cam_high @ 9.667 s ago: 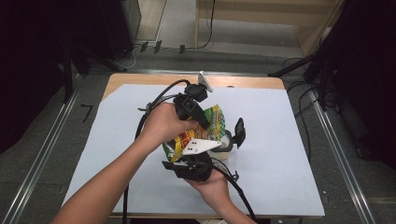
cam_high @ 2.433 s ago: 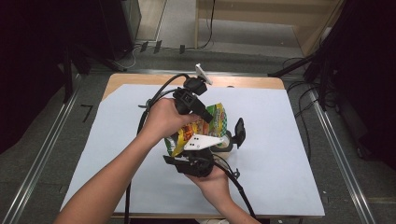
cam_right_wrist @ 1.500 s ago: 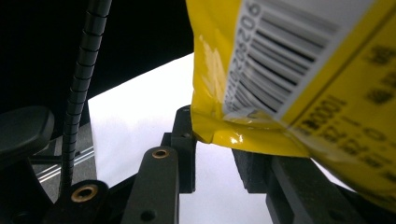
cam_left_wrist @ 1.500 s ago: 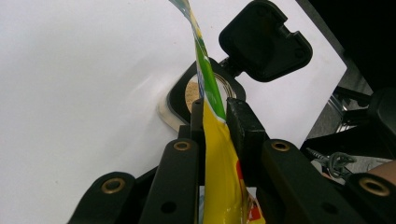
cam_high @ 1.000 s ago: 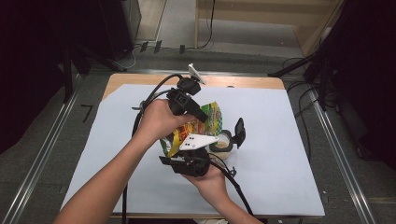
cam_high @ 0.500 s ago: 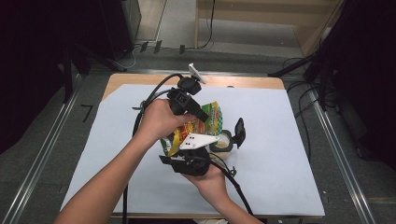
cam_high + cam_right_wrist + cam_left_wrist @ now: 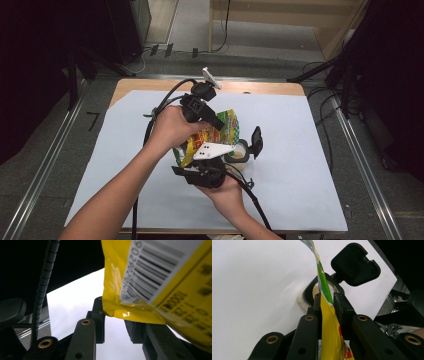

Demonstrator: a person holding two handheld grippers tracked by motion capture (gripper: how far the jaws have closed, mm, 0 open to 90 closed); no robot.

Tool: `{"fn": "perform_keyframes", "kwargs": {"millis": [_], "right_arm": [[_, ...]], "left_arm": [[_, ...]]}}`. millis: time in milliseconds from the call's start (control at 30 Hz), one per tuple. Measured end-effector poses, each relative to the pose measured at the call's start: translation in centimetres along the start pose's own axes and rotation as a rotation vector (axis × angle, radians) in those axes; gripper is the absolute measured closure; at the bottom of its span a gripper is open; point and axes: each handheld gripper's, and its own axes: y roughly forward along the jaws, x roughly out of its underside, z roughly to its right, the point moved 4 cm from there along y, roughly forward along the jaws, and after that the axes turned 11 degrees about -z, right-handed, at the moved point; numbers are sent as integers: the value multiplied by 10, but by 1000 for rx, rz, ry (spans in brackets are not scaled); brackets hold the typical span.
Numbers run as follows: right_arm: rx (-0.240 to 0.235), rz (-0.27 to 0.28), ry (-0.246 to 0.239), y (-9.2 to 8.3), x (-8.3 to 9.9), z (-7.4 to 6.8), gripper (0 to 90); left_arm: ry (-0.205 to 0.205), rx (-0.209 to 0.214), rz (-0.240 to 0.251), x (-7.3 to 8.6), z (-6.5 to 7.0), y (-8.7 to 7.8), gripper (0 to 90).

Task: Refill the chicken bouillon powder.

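Spill risk: pouch (image 7: 212, 134) over open jar (image 7: 239, 152).
Left tongs (image 7: 327, 305) clamped pouch edge; right tongs (image 7: 117, 322) gaped under its corner, unpinched. Slip would've scattered contents past jar below.

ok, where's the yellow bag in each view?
High view: yellow bag at centre, over the white sheet.
Left gripper view: bottom centre, pinched between the black jaws, its edge running up to the top.
Right gripper view: upper right, barcode side showing, its corner just above the jaws.
Shared landmark: the white sheet behind the bag.
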Motion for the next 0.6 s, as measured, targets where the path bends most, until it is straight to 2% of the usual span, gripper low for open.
{"fn": "perform_keyframes", "kwargs": {"millis": [600], "right_arm": [[2, 2, -2, -3, -1, 0, 723]], "left_arm": [[-17, 23, -6, -4, -4, 1, 811]]}}
